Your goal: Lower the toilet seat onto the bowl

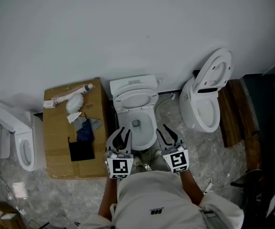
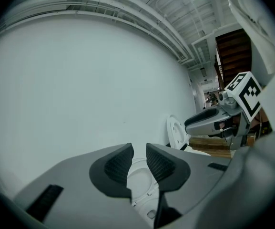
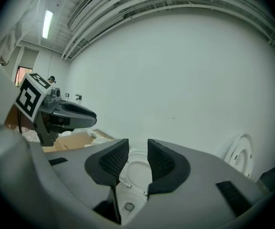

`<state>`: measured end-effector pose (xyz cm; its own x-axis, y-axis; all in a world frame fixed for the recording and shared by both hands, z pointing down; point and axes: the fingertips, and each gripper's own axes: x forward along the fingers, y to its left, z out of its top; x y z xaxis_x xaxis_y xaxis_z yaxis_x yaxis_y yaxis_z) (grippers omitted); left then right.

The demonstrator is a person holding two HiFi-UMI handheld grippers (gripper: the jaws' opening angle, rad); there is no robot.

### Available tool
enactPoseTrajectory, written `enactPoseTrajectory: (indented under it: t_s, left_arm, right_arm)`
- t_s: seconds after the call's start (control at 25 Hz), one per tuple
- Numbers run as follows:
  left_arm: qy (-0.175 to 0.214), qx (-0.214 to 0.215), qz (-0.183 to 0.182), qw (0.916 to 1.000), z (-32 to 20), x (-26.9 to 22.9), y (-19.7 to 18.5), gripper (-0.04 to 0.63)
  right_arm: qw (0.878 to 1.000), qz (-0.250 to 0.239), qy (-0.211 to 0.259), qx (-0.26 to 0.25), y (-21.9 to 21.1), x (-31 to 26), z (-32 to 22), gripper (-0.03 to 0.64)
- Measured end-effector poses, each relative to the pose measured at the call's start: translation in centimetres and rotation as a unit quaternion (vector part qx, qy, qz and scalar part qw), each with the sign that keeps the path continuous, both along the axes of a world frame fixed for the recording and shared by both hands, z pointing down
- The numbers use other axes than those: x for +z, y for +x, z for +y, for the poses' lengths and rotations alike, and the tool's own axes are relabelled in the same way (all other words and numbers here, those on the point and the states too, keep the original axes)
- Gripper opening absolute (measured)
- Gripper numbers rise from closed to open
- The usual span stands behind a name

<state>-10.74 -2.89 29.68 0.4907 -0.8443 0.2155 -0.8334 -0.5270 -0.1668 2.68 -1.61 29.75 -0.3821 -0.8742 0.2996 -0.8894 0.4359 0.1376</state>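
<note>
Seat (image 1: 136,100) stands upright against the tank (image 1: 133,82), bowl (image 1: 138,128) open below. Left hand-held gripper (image 1: 123,133) and right hand-held gripper (image 1: 167,131) hover near the rim, jaws pressed together, empty. Risk: tipped by closed tips, it could fall free and slam.

The person wears a pale, off-white top (image 1: 151,192) with a small black print (image 1: 156,211) low on its front, and loose light sleeves (image 1: 219,210). The left gripper (image 1: 122,133) and right gripper (image 1: 168,132) look alike. Each has a smooth grey shell, black fingers (image 2: 118,165) ribbed on their inner faces, dark slots along the flanks, and a white cube (image 1: 118,167) bearing black square markers.
</note>
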Motion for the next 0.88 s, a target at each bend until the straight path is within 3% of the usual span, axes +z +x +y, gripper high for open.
enactPoseTrajectory:
  t_s: [0.32, 0.88]
  left_arm:
    - [-0.006, 0.005, 0.001, 1.0, -2.6, 0.8, 1.2, 0.104]
    - [-0.032, -0.047, -0.005, 0.9984, -10.3, 3.6, 2.2, 0.104]
  right_arm:
    - [1.0, -0.002, -0.015, 0.009, 1.2, 0.8, -2.1, 0.127]
    - [0.997, 0.001, -0.051, -0.052, 2.1, 3.5, -11.0, 0.127]
